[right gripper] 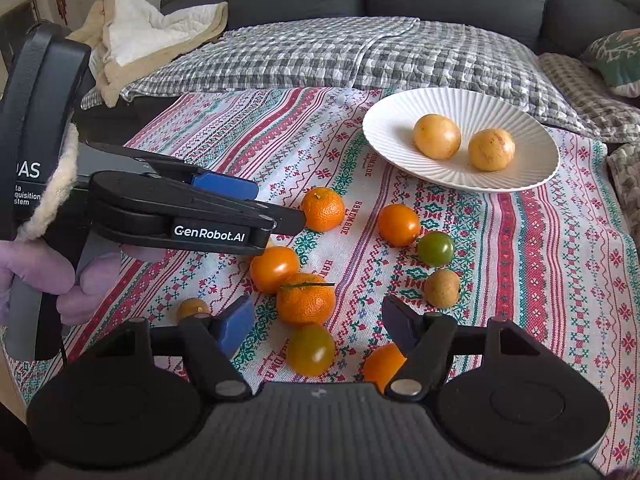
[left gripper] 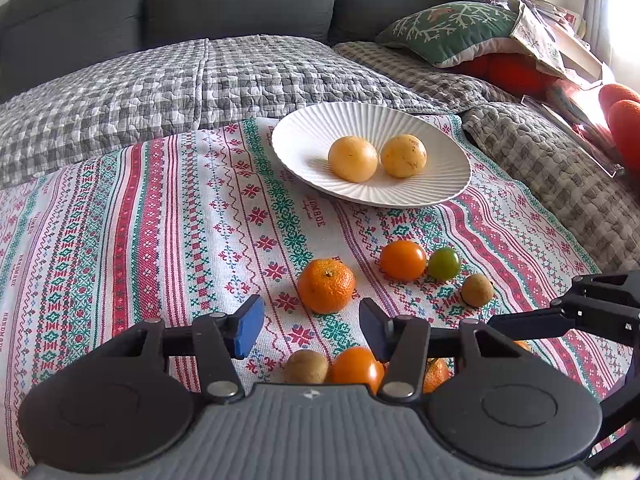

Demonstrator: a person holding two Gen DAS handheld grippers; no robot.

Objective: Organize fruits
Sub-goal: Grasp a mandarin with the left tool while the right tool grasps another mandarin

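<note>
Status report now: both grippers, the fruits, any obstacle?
Left gripper and right gripper: jaws open, empty. Two yellow round fruits on white ribbed plate; orange mandarins and tomatoes loose on patterned cloth. Path unobstructed.

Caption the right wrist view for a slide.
Open right tool above a mandarin; two yellow fruits on the white plate.

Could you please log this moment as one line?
left gripper: open, empty | right gripper: open, empty | plate: two yellow fruits | rest on cloth

Two fruits (left gripper: 376, 157) lie on the plate (left gripper: 304, 140) — others (left gripper: 326, 286) on the cloth (left gripper: 160, 216) before it.
</note>
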